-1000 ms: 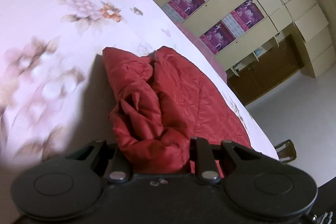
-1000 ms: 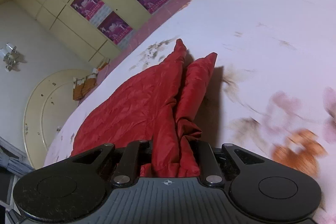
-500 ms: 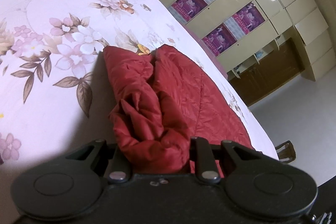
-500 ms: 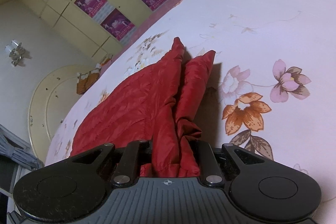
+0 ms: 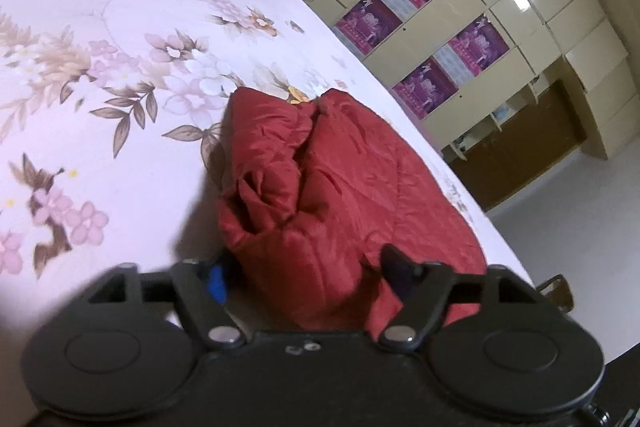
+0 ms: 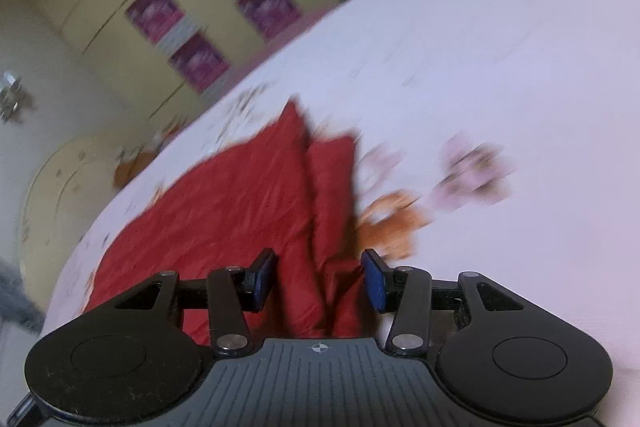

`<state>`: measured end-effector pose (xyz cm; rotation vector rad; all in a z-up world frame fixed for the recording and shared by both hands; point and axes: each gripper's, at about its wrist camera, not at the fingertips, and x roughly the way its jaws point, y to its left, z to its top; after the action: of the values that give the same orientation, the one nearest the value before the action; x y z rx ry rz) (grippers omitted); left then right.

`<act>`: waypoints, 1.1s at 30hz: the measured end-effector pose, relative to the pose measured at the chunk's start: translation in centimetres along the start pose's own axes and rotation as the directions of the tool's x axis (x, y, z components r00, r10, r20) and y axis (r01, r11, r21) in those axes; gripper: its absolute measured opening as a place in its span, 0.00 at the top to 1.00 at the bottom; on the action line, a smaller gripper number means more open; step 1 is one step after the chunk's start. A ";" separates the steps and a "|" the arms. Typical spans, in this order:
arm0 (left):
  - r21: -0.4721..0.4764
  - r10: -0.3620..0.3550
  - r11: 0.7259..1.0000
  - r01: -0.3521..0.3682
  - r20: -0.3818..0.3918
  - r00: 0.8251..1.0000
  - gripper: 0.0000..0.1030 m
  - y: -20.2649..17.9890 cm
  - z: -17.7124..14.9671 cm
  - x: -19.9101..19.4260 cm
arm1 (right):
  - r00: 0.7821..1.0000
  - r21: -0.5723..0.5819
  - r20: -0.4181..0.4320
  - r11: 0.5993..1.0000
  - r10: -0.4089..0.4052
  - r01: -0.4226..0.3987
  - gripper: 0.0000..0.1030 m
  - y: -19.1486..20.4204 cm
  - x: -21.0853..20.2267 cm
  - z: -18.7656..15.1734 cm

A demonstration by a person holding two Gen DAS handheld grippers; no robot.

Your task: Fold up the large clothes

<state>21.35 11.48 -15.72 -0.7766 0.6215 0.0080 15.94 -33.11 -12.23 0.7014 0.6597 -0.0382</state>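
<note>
A red quilted garment (image 5: 344, 179) lies folded on a floral bedsheet (image 5: 100, 75). In the left wrist view its bunched near edge sits between the spread jaws of my left gripper (image 5: 304, 273), which is open. In the right wrist view the same garment (image 6: 240, 199) lies flat on the sheet (image 6: 500, 67), with its folded edge running between the open jaws of my right gripper (image 6: 318, 277). The blue pads (image 6: 374, 283) stand apart from the cloth. The right wrist view is motion-blurred.
A cream wall of cabinets with purple posters (image 5: 452, 39) stands beyond the bed. A dark wooden cupboard (image 5: 520, 143) and pale floor lie to the right. A round headboard (image 6: 52, 195) is at the left in the right wrist view.
Both grippers were shut on the red garment's edge and have now opened, letting it go. The garment has settled onto the sheet. Both grippers are drawing back a little.
</note>
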 end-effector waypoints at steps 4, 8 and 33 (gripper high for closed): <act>0.009 -0.028 1.000 0.028 -0.031 0.999 0.28 -0.4 0.5 1.3 | 0.998 -0.106 0.019 0.992 0.065 -0.062 0.98 2.6 -1.4 0.3; -0.053 -0.013 0.999 0.012 -0.026 1.000 0.35 -0.2 1.2 3.1 | 0.989 -0.269 -0.061 0.952 0.136 -0.147 0.98 9.3 0.8 -1.1; 0.141 -0.081 0.987 0.079 0.015 0.997 0.81 -3.9 3.3 1.7 | 0.951 -0.363 -0.285 0.905 0.117 -0.220 1.00 17.5 8.8 -6.3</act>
<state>25.35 10.47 -12.25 -0.6640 0.5648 -0.1002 23.84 -14.13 -10.61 0.3739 0.8239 0.3457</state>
